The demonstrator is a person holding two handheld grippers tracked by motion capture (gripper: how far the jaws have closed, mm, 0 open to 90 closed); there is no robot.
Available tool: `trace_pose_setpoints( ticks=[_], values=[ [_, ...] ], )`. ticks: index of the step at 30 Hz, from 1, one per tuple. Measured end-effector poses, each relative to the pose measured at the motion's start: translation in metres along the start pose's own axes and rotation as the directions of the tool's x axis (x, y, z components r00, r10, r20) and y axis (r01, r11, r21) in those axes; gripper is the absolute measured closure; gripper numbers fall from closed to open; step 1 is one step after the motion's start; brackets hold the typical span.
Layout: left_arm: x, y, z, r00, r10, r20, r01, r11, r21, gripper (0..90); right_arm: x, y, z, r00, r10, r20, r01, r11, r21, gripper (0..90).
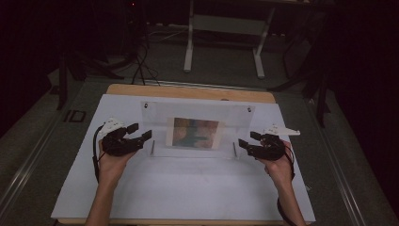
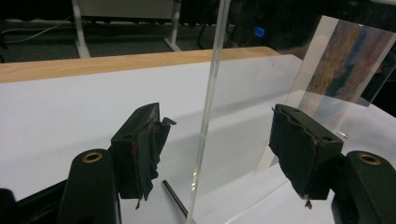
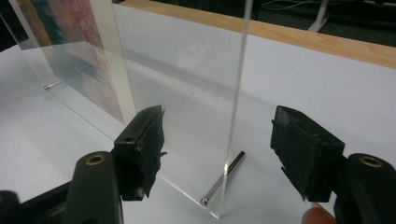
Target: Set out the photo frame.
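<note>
On the white-covered table (image 1: 188,188), clear acrylic frame (image 1: 155,120) stands upright, colour print (image 1: 195,133) inside, no readable text. Left tool (image 1: 139,132) and right tool (image 1: 245,140) both released, straddling its side edges, not touching.

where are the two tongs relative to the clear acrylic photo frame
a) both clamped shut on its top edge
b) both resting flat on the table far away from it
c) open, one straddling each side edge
c: the left tongs and right tongs each stand open with an edge of the acrylic photo frame between the jaws.
</note>
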State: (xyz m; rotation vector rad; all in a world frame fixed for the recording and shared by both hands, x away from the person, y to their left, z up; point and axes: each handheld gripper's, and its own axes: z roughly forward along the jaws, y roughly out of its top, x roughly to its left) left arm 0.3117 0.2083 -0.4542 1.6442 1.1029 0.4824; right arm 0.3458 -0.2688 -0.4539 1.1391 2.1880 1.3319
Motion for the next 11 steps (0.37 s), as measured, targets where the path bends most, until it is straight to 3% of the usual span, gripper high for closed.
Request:
trace_pose_setpoints(
  ticks=[7, 11],
  values=[
    [0.0029, 0.0001, -0.002, 0.9999, 0.002, -0.015, -0.002, 1.0, 0.004, 34.2, -0.0055, -0.0016, -0.0033, 1.0, 0.008, 0.006, -0.008, 1.0, 0.006, 34.2],
    [0.0056, 0.0001, -0.0044, 0.9975, 0.016, -0.069, -0.015, 0.9998, 0.012, 34.2, -0.0093, -0.0019, -0.006, 1.0, 0.006, 0.002, -0.006, 1.0, 0.01, 33.6]
  ],
)
